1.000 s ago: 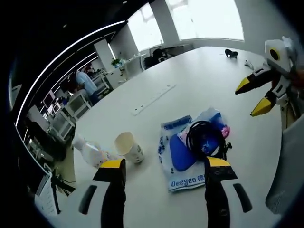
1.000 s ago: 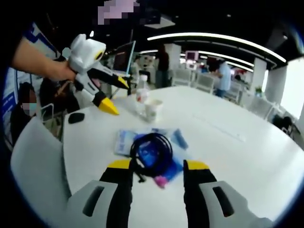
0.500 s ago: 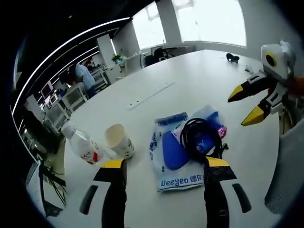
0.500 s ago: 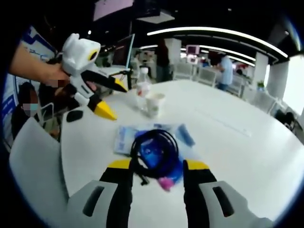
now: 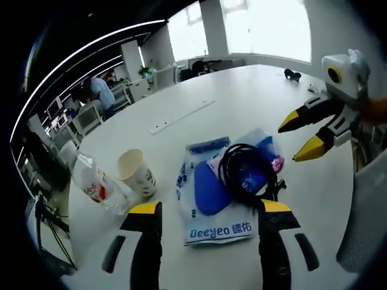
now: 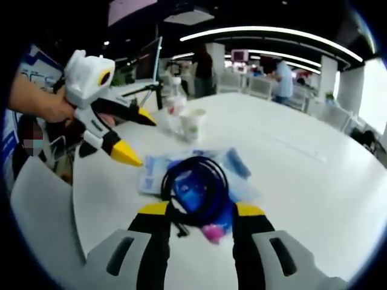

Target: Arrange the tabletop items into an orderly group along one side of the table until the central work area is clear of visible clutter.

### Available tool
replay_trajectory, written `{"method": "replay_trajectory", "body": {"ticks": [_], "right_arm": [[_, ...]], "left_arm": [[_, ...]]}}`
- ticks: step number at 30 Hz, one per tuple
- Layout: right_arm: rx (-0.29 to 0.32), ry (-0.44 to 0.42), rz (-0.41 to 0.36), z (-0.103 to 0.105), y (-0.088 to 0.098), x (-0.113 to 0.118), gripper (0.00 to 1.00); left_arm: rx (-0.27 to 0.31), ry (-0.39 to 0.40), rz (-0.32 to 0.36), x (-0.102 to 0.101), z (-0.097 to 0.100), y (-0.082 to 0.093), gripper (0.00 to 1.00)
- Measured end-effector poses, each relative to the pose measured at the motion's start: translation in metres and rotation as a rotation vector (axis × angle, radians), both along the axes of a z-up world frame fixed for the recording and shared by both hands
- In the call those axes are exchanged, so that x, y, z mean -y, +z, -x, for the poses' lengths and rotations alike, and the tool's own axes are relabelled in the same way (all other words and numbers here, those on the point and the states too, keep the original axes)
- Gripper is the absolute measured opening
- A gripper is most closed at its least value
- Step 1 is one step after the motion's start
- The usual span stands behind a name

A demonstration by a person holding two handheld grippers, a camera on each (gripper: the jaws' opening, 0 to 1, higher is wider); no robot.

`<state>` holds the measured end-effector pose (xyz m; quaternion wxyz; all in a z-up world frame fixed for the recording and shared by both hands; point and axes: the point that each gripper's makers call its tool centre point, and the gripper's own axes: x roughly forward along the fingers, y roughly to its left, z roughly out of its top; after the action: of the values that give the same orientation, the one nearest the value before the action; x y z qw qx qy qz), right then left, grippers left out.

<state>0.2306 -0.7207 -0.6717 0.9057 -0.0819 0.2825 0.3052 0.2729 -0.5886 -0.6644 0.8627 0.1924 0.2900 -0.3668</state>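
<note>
On the white table lies a pile: a blue Deeyeo wipes packet, a coiled black cable on top of it, and a small pink item. A paper cup and a plastic bottle lying on its side sit left of the pile. My left gripper stands open just short of the packet. The right gripper, held in a hand, hovers open right of the pile. In the right gripper view, my right gripper is open over the cable, and the left gripper hangs open beside the packet. The cup and bottle stand behind.
A long white strip lies on the table beyond the pile, and a small dark object sits at the far edge. White chair backs stand at the table's near edge. People and office desks fill the background.
Both grippers have drawn closer to the pile. In the right gripper view the left gripper has dropped lower toward the packet. The items have not moved on the table.
</note>
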Motion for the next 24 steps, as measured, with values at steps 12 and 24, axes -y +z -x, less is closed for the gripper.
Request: {"method": "replay_trajectory", "body": {"ticks": [12,24], "right_arm": [[-0.044,-0.019,-0.015,-0.006,-0.014,-0.004,0.37],[-0.087,-0.035,-0.025,-0.012,-0.03,-0.005,0.37]], "left_arm": [[-0.026,-0.01,0.03,0.011,-0.002,-0.012,0.61],[-0.062,0.005,0.075,0.022,-0.004,-0.025,0.58]]}}
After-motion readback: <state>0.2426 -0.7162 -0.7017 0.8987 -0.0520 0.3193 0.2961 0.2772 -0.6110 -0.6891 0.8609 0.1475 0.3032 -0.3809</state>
